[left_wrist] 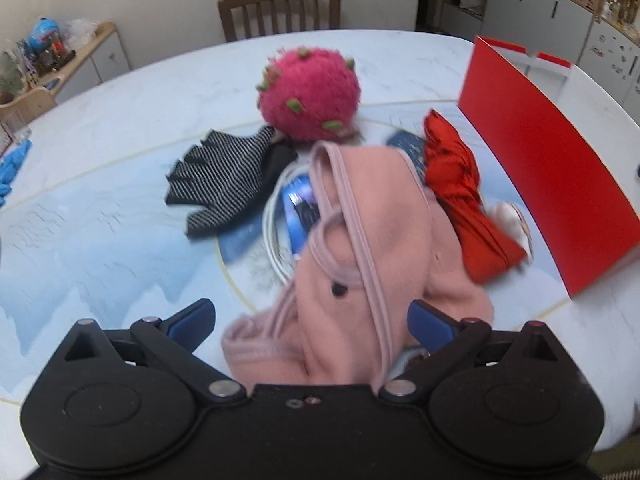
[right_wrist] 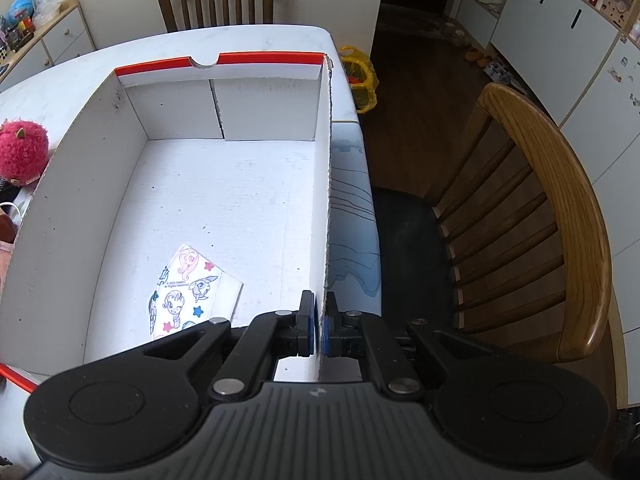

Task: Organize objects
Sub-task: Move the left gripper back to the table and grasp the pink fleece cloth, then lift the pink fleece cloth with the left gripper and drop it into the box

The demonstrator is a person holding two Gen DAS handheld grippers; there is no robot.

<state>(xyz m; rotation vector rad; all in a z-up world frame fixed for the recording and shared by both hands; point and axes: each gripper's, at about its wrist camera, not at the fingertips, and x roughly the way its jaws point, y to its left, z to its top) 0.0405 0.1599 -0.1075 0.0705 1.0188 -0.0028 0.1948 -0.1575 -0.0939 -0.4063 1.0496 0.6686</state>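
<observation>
left hand-held gripper [left_wrist: 312, 322] is wide open over a pink hat [left_wrist: 360, 248], blue pads either side of it and not pressing, while the right hand-held gripper [right_wrist: 320, 326] is clamped tight on the right wall of the box [right_wrist: 326, 200]. the box sits on the surface [left_wrist: 100, 216] with only a cartoon-print mask [right_wrist: 192, 292] inside, and the pile just left of it has a plush dragon fruit [left_wrist: 310, 94], striped glove [left_wrist: 218, 184], red cloth [left_wrist: 464, 200] and a white cable [left_wrist: 272, 240]. wooden chairs [right_wrist: 560, 220] around, white cabinets [right_wrist: 560, 32] at the back.
</observation>
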